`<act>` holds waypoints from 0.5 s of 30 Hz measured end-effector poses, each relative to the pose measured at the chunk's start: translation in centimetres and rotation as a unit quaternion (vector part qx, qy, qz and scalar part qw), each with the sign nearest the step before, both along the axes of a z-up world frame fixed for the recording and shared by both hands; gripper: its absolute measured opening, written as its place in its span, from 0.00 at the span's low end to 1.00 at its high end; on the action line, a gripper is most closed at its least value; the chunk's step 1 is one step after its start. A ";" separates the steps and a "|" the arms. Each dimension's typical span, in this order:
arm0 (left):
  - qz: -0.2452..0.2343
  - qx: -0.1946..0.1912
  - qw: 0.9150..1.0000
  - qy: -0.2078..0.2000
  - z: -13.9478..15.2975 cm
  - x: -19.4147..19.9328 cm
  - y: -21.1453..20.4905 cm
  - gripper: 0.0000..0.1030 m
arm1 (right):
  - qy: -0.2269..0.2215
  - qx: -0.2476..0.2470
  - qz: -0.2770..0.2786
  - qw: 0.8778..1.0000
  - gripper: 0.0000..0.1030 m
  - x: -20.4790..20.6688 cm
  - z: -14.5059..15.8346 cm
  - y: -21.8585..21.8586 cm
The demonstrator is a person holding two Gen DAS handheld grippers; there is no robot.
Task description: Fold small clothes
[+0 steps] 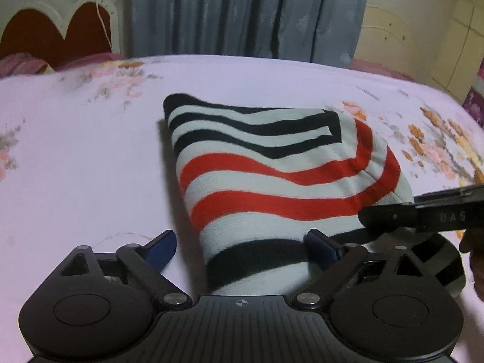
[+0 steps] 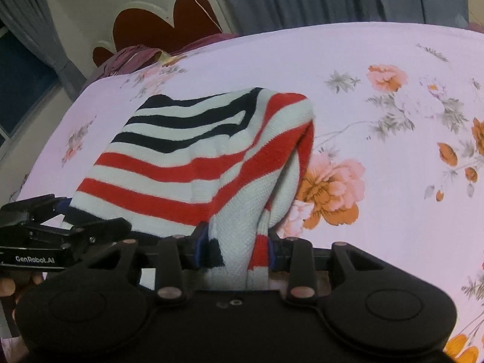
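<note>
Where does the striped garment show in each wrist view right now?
Left wrist: striped garment lies centre, its near end between the open left gripper.
Right wrist: centre-left, its near end pinched in the right gripper.
Shared landmark: red scalloped headboard.

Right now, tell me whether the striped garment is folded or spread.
Folded: the striped garment lies doubled, its right edge a layered fold.

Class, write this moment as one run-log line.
garment: striped sweater folded on floral bedsheet | left tongs: open, hem between | right tongs: shut on sweater
</note>
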State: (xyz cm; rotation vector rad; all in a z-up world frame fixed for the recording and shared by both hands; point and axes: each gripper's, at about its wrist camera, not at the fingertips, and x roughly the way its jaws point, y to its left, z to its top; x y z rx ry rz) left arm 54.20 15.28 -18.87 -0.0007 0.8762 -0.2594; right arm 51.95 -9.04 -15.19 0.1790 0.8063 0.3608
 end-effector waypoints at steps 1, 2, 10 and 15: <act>0.002 -0.010 1.000 0.003 -0.1 0.0 0.4 0.91 | -0.002 0.000 0.001 1.000 0.35 -0.1 -0.1 0.0; 0.004 -0.016 1.000 0.003 -0.2 0.0 0.8 0.91 | -0.001 0.003 -0.001 1.000 0.35 -0.1 -0.1 -0.1; 0.034 -0.052 0.998 0.017 -0.2 -0.5 2.1 0.90 | 0.015 0.009 -0.008 1.000 0.38 -0.1 0.3 -0.4; 0.010 -0.012 0.997 -0.075 4.6 -2.0 1.9 0.62 | -0.052 -0.069 -0.013 0.996 0.35 -1.8 4.8 -0.1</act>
